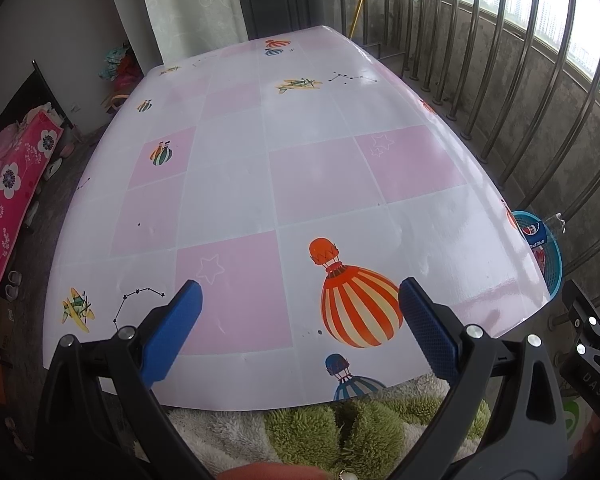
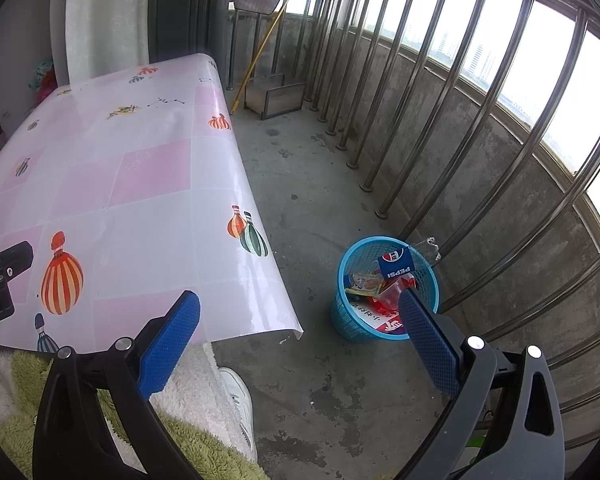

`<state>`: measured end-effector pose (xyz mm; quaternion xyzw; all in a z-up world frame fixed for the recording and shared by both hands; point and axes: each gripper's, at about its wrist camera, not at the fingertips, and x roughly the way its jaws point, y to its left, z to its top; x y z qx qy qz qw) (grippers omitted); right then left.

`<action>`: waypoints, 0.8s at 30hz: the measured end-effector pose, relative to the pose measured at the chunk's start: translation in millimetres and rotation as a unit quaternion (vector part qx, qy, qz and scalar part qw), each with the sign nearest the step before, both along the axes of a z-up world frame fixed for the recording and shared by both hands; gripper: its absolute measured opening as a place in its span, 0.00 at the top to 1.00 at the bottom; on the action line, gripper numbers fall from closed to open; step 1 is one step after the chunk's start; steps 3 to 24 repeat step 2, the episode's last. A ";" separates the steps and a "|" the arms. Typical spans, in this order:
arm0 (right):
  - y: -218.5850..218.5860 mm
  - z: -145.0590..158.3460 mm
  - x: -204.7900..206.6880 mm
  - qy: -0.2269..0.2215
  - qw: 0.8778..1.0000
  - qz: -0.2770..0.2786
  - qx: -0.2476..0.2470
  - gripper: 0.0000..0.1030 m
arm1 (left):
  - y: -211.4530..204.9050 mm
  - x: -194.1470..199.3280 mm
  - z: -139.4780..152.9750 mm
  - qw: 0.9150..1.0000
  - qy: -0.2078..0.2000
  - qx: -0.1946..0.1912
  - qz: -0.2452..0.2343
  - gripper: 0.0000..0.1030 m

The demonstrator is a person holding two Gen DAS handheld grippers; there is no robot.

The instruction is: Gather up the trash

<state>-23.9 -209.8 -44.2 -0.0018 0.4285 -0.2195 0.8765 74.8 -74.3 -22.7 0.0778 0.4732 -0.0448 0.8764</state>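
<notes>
A concrete balcony with steel railing bars holds a table [image 1: 300, 184] under a pink-and-white balloon-print cloth. In the left wrist view, the left hand-held gripper [image 1: 300, 320] hovers over the near edge, jaws apart and empty; nothing lies on the cloth, and only a sliver of the blue bin [image 1: 550, 256] shows past the right corner. The right wrist view shows more: the right hand-held gripper [image 2: 300, 332], jaws apart and empty, faces the bin [image 2: 350, 322] on the floor beside the table, where the trash [image 2: 396, 268] sits, a Pepsi label on top.

Both grippers: black plastic frames, silver screw heads, textured blue finger pads [image 1: 172, 332]. Left gripper [image 1: 300, 320], right gripper [image 2: 298, 332]. Person wears fuzzy green-and-cream clothing [image 1: 340, 428], white shoe [image 2: 240, 404], bottom of frame.
</notes>
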 end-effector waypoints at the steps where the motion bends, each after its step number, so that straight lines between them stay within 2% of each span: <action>1: -0.2 -0.2 -0.6 0.000 1.000 0.000 0.000 0.06 | 0.0 0.1 0.0 1.000 0.000 0.000 0.000 0.09; 24: -0.2 -0.3 -1.1 0.000 1.000 0.000 0.001 0.06 | 0.0 0.2 0.0 1.000 0.000 0.000 0.000 0.09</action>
